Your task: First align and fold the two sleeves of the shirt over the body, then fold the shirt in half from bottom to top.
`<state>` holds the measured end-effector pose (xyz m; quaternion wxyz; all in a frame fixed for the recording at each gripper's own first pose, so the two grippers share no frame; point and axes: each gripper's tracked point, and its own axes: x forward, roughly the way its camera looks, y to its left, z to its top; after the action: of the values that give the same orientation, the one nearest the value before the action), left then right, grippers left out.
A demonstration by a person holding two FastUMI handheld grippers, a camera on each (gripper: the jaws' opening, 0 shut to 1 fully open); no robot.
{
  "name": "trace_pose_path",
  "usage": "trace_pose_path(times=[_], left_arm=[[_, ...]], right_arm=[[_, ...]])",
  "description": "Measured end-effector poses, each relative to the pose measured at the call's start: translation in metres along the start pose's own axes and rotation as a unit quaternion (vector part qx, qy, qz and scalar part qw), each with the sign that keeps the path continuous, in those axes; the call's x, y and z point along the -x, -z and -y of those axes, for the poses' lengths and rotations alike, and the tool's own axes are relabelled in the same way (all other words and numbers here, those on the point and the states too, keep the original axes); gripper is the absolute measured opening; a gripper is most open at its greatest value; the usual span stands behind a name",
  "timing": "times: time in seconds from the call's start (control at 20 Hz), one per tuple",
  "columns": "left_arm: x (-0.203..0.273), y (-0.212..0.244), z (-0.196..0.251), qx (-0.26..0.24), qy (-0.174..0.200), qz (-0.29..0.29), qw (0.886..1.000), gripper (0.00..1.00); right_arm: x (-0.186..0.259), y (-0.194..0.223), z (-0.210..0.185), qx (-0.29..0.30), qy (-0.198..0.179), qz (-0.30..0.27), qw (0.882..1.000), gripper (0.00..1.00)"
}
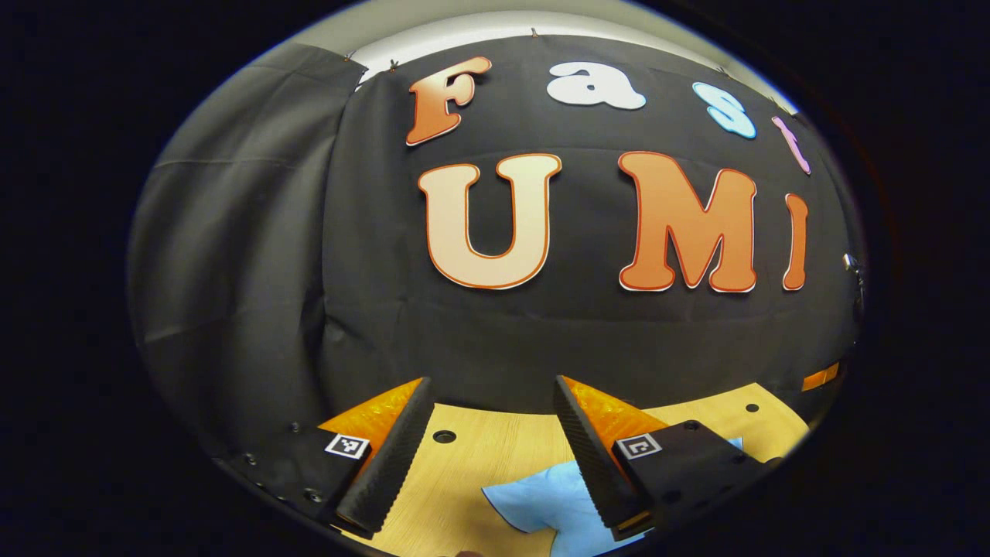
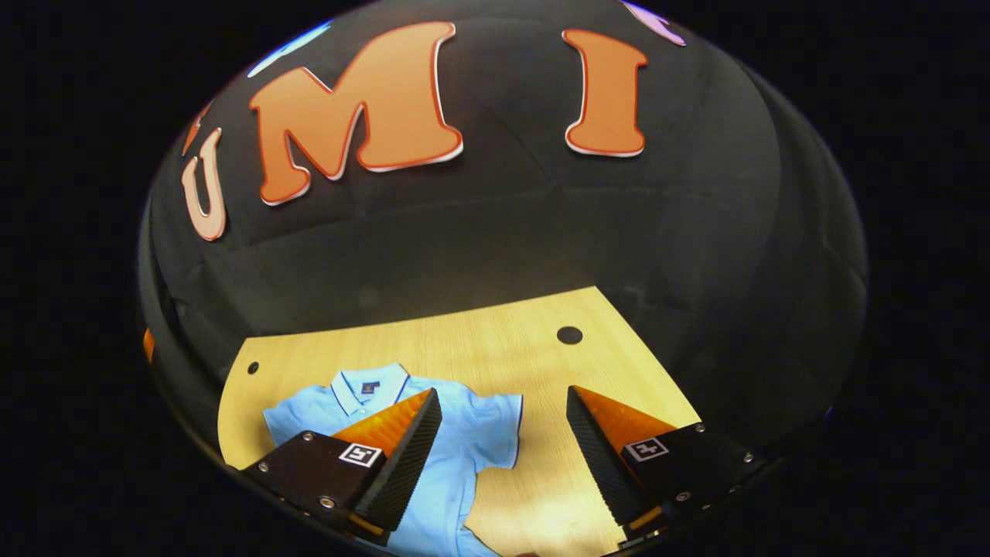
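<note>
While flat on wood table [image 2: 495,340], smooth blue shirt [image 2: 456,441]

Left gripper [image 1: 489,445]: jaws spread wide, fingers angled forward and slightly downward, nothing between them.
Right gripper [image 2: 503,452]: jaws spread wide, held aloft, tilted downward, nothing gripped.

You see a soft, matt cloth shirt [image 2: 456,441] lying on a smooth wood-grain table [image 2: 495,340], backed by the matt, creased cloth wall [image 2: 503,232] behind the table
</note>
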<state>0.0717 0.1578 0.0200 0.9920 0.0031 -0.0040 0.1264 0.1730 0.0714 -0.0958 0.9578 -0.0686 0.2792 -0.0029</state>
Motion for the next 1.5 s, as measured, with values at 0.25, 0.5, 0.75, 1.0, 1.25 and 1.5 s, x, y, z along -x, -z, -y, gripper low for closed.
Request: trace_pose_path(times=[0.25,0.5,0.75,1.0,1.25,1.5], left_arm=[[-0.011,0.013,-0.006,0.009,0.005,-0.014,1.000,1.00],[-0.016,0.031,-0.026,0.020,-0.009,-0.037,0.999,1.00],[-0.022,0.043,-0.042,0.023,-0.028,-0.053,0.998,1.00],[-0.025,0.057,-0.045,0.021,-0.035,-0.067,0.997,1.00],[-0.025,0.069,-0.046,0.023,-0.036,-0.081,0.996,0.98],[-0.024,0.071,-0.043,0.022,-0.033,-0.083,0.996,1.00]], right_arm=[[-0.073,0.037,0.010,-0.002,0.020,-0.124,0.992,0.99],[-0.125,0.082,0.007,-0.010,0.026,-0.226,0.974,0.98],[-0.160,0.129,0.002,0.004,0.029,-0.300,0.954,1.00],[-0.178,0.153,0.008,0.010,0.041,-0.333,0.942,0.99],[-0.180,0.160,0.005,0.002,0.038,-0.347,0.937,0.99],[-0.180,0.162,-0.004,-0.008,0.035,-0.345,0.938,0.76]])
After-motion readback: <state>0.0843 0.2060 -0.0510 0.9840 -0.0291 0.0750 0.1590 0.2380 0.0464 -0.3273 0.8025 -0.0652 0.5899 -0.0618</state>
